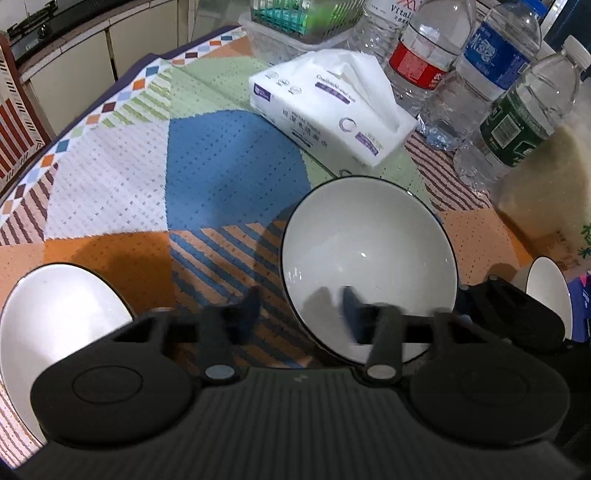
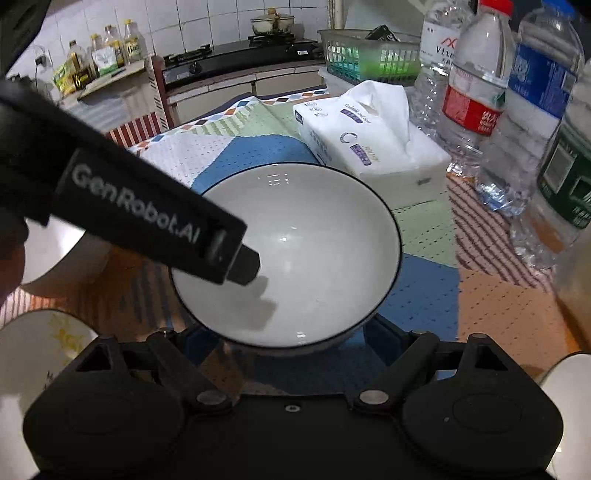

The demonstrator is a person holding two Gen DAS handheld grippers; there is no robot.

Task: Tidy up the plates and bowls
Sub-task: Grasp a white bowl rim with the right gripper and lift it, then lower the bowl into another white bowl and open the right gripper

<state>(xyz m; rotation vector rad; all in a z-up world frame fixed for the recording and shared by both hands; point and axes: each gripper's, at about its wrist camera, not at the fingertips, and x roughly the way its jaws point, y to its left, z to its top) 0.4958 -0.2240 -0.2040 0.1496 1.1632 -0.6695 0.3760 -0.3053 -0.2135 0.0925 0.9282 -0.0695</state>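
A white bowl with a thin black rim (image 1: 365, 254) stands on the patchwork cloth; it also shows in the right wrist view (image 2: 314, 251). My left gripper (image 1: 299, 306) is open at the bowl's near-left rim, one blurred finger (image 1: 351, 310) inside the bowl and the other (image 1: 251, 306) outside. In the right wrist view its black arm (image 2: 147, 218) reaches in from the left. My right gripper is behind the bowl; its fingertips are hidden under the bowl's near side. A second white bowl (image 1: 55, 325) sits at the left.
A white tissue pack (image 1: 332, 110) lies behind the bowl. Several water bottles (image 1: 480, 74) stand at the right, and a plastic basket (image 1: 306, 14) at the back. A flower-patterned plate (image 2: 40, 354) is at the lower left, another white dish (image 1: 550, 299) at the right.
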